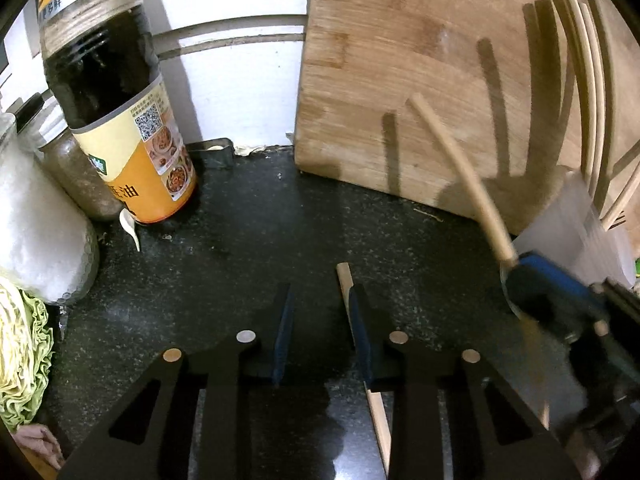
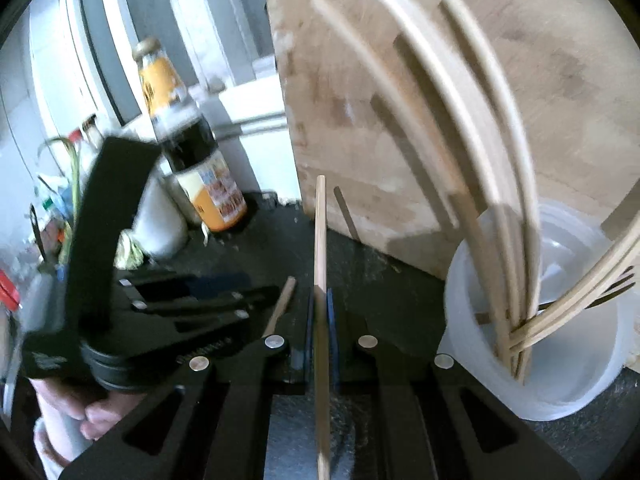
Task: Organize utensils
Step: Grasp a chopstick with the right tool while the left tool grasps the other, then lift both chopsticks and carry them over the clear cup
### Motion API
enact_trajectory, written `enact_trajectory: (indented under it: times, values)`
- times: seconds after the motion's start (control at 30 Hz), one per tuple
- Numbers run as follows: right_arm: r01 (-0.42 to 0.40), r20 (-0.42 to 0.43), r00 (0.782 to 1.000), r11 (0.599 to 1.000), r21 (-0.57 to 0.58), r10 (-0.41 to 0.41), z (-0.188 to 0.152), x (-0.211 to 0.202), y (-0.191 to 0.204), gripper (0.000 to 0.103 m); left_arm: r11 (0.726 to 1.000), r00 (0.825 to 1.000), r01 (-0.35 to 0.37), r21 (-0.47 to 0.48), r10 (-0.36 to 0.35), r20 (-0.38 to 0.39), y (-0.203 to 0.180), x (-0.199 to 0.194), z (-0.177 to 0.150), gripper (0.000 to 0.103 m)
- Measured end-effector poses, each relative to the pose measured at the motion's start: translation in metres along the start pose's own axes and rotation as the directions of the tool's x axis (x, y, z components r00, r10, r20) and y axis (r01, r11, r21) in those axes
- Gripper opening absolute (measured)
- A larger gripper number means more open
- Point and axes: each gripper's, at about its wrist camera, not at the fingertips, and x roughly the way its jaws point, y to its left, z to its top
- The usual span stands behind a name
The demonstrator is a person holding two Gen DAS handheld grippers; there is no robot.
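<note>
Clamping a pale wooden chopstick [image 2: 321, 240] between closed jaws, the right gripper [image 2: 320, 312] hovered over the dark countertop [image 1: 248, 248], just left of the white cup [image 2: 560, 380] holding more chopsticks [image 2: 472, 128]. Behind stood the cutting board [image 1: 420, 60], hemming the space. The left gripper [image 1: 320, 320] hung open, another chopstick [image 1: 345, 276] lying beside its right finger.

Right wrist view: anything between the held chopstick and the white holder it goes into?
Nothing visible blocks it. The right tool holds the chopstick upright left of the white holder; only bare countertop lies between. Chopsticks in holder crowd its left side.
</note>
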Motion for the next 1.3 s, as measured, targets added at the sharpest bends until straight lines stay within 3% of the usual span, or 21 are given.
enact_trajectory:
  times: [0.13, 0.3, 0.43, 0.87, 1.0, 1.1, 1.2, 1.3]
  values:
    - [-0.035, 0.056, 0.998, 0.999, 0.019, 0.034, 0.004, -0.012, -0.002, 0.008, 0.999, 1.000, 0.025, 0.020, -0.025, 0.007, -0.007, 0.001, -0.002, 0.026]
    - [-0.058, 0.060, 0.997, 0.998, -0.008, 0.058, 0.005, -0.017, 0.001, 0.008, 0.998, 1.000, -0.009, 0.055, 0.009, 0.004, -0.021, 0.003, -0.006, 0.026]
    - [-0.058, 0.079, 0.995, 0.998, -0.019, 0.059, 0.004, -0.021, 0.003, 0.008, 0.998, 1.000, 0.011, 0.063, -0.010, -0.017, -0.026, 0.008, -0.008, 0.018]
    - [-0.070, 0.133, 0.988, 0.997, -0.035, 0.074, 0.005, -0.029, 0.003, 0.008, 0.997, 0.999, -0.005, 0.076, 0.007, -0.032, -0.044, 0.016, -0.013, 0.007]
    - [-0.067, 0.175, 0.982, 0.996, -0.060, 0.076, 0.005, -0.040, 0.006, 0.008, 0.999, 0.999, -0.032, 0.044, 0.030, 0.044, -0.030, -0.002, -0.012, 0.006]
    - [-0.076, 0.246, 0.964, 0.990, -0.120, 0.104, 0.003, -0.058, 0.016, 0.008, 0.999, 0.989, -0.054, -0.002, 0.054, 0.139, -0.018, -0.026, -0.011, 0.006]
    - [-0.094, 0.379, 0.912, 0.981, -0.171, 0.154, -0.002, -0.091, 0.023, 0.008, 0.999, 0.977, -0.009, -0.032, 0.016, 0.211, -0.009, -0.049, -0.011, 0.006]
    - [-0.049, 0.505, 0.857, 0.991, -0.127, 0.107, -0.003, -0.115, 0.013, 0.008, 1.000, 0.954, -0.006, -0.001, 0.006, 0.300, -0.015, -0.077, -0.014, 0.006]
